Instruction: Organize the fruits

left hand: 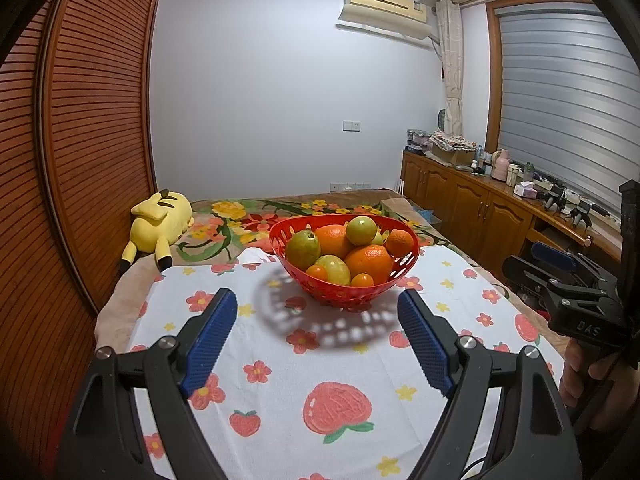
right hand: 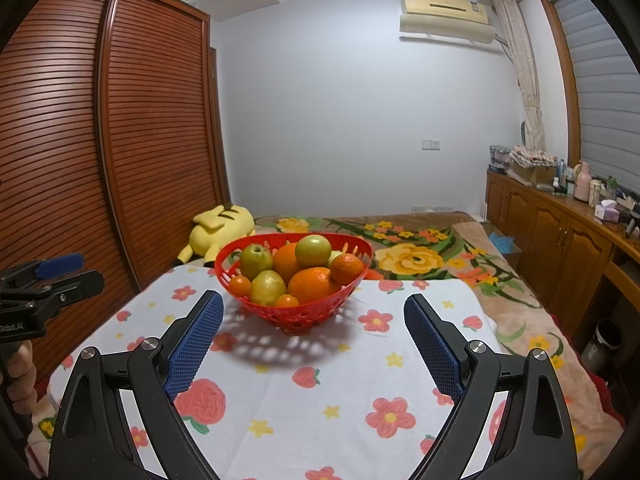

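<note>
Two grippers held level-ish over a white cloth [left hand: 280,420] printed with strawberries and flowers, both aimed at a red perforated basket [left hand: 352,294] standing near the cloth's far edge. Left gripper [left hand: 318,312] spread wide, blue ribbed pads well apart, nothing between them, short of the basket and not touching it. Right gripper [right hand: 314,314] likewise spread wide and empty, its pads flanking the basket's near side in its own view without contact. Piled inside the basket: two large oranges [left hand: 369,263], a smaller mandarin [left hand: 399,242] at the right rim, a round green fruit [left hand: 361,230] perched on top, a green pear-like fruit [left hand: 303,249] at the left, a yellow-green one [left hand: 333,269] low in front, and two small orange fruits [left hand: 362,280] at the front. Dappled shadow of the basket cast on the cloth toward the cameras. Beyond the cloth, a floral blanket [right hand: 416,256] and a yellow plush toy [left hand: 160,226] lying beside a slatted wooden wardrobe [left hand: 88,140]. Seen at the right edge of the left view, the other gripper's black frame with a hand [left hand: 588,376] wrapped round its handle.
</note>
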The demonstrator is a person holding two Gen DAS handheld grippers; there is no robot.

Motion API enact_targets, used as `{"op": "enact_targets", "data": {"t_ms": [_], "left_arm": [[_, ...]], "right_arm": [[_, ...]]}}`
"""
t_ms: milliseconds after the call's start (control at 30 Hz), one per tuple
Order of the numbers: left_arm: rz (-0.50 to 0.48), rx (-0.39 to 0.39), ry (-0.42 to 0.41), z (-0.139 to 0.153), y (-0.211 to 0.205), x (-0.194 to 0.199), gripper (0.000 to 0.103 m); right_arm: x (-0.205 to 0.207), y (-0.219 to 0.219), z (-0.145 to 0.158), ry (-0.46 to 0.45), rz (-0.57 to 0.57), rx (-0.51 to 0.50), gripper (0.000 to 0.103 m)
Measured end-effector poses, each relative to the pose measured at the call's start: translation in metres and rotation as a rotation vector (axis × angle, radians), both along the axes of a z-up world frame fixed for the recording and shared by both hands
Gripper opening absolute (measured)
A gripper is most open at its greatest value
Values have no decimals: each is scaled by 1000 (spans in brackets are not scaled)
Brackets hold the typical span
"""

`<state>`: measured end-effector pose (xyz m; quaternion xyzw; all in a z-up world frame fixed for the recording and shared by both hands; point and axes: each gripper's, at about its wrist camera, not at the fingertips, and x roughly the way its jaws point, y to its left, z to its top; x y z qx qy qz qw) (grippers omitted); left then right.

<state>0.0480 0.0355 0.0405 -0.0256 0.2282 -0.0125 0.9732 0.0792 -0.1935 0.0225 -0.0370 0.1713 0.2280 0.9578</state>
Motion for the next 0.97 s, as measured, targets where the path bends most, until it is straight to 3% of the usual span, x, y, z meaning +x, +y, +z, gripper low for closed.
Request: {"op": "enact_targets", "data": {"t_ms": [967], "left_arm": [[5, 5, -6, 4, -2, -4, 84]], "right_arm": [[0, 1, 1, -2, 0, 2, 94]]}}
